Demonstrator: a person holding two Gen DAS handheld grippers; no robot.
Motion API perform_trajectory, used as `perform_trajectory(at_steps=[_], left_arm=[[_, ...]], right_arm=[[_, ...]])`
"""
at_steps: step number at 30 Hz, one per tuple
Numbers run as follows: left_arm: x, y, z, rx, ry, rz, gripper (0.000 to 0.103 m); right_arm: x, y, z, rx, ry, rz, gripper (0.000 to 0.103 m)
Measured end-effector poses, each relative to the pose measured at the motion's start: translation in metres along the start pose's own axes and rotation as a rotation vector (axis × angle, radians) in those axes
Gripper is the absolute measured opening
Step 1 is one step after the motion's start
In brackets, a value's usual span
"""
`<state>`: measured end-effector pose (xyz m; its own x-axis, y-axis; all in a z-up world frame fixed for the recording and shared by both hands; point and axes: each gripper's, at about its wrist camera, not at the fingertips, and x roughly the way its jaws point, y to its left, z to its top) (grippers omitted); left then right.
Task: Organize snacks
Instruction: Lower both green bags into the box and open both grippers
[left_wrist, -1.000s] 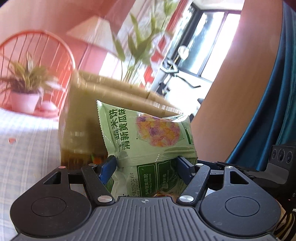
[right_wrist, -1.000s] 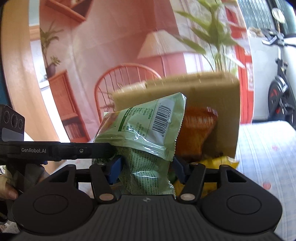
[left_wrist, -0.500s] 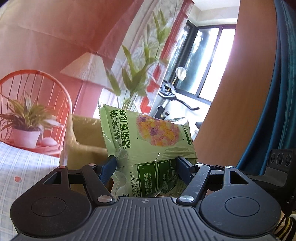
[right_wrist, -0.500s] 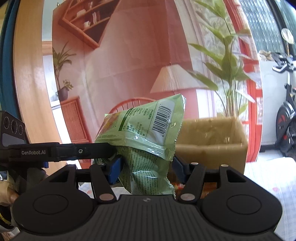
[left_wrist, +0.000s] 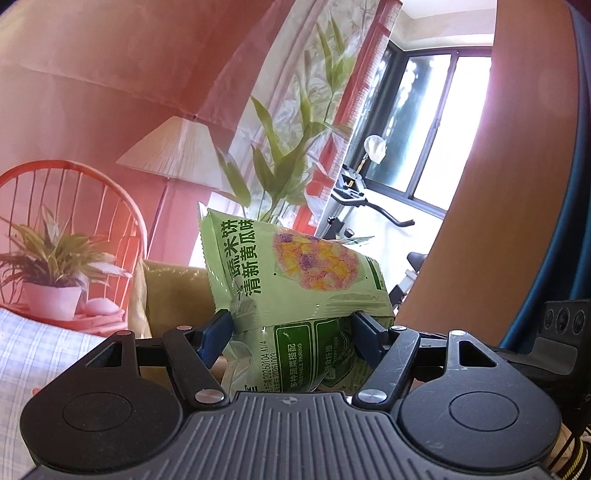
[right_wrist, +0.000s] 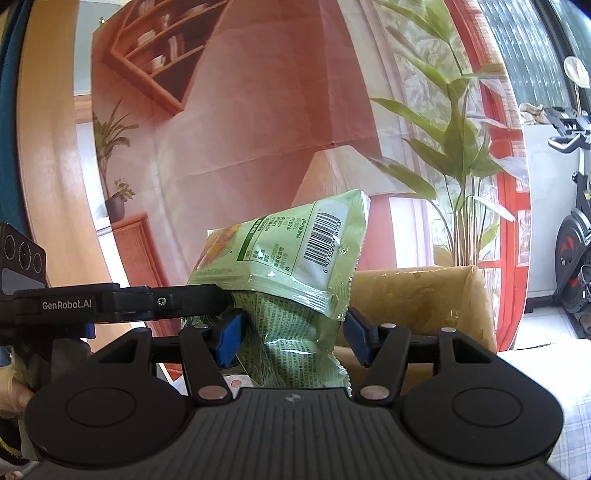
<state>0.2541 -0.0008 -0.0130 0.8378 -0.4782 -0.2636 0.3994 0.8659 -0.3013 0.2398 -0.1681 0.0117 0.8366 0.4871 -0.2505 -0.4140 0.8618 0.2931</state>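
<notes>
Both hand-held grippers are clamped on snack packets. In the left wrist view the left hand-held gripper (left_wrist: 293, 326) is seen with its blue pads pressed into the two sides of a green snack packet (left_wrist: 295, 273); the jaws stand about half open because the packet is wide. The right hand-held gripper (right_wrist: 293, 326) is closed in the same way on a second green packet (right_wrist: 295, 258), whose barcode side is turned to the camera. It cannot be told whether one bundle is shared, since the two packets sit close together and the left gripper's finger reaches into the right view beside the packet.

Compared with a second ago, both packets have been lifted. The cardboard box (right_wrist: 424, 295), which then filled the middle of each view behind the packets, is now seen lower, and more of the lamp (left_wrist: 173, 155) and of the tall plant (right_wrist: 454, 147) is shown above it. The orange packet that was visible against the box in the right view is no longer seen. The grip has not been changed in either gripper.

From this it is judged that the packets have been raised clear of the checked tabletop (left_wrist: 33, 350) and are being carried toward the box, with placing still to be done. The potted plant (left_wrist: 55, 269) on the red chair is well apart from the path.
</notes>
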Motion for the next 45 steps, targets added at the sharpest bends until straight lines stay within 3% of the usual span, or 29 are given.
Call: perform_trajectory(at_steps=[16, 24, 31, 37, 45], left_arm=[[0.084, 0.033, 0.03, -0.063, 0.112, 0.017, 0.074], [0.128, 0.048, 0.024, -0.081, 0.214, 0.048, 0.073], [0.158, 0.048, 0.012, -0.04, 0.305, 0.052, 0.072], [0.154, 0.049, 0.016, -0.017, 0.294, 0.092, 0.072], [0.105, 0.044, 0.022, 0.045, 0.239, 0.118, 0.072]], right_arm=[[0.071, -0.065, 0.028, 0.101, 0.081, -0.037, 0.061], [0.106, -0.101, 0.018, 0.202, 0.166, -0.059, 0.061], [0.125, -0.118, 0.009, 0.238, 0.249, -0.138, 0.061], [0.129, -0.117, 0.006, 0.215, 0.296, -0.19, 0.06], [0.096, -0.096, 0.007, 0.137, 0.237, -0.22, 0.061]])
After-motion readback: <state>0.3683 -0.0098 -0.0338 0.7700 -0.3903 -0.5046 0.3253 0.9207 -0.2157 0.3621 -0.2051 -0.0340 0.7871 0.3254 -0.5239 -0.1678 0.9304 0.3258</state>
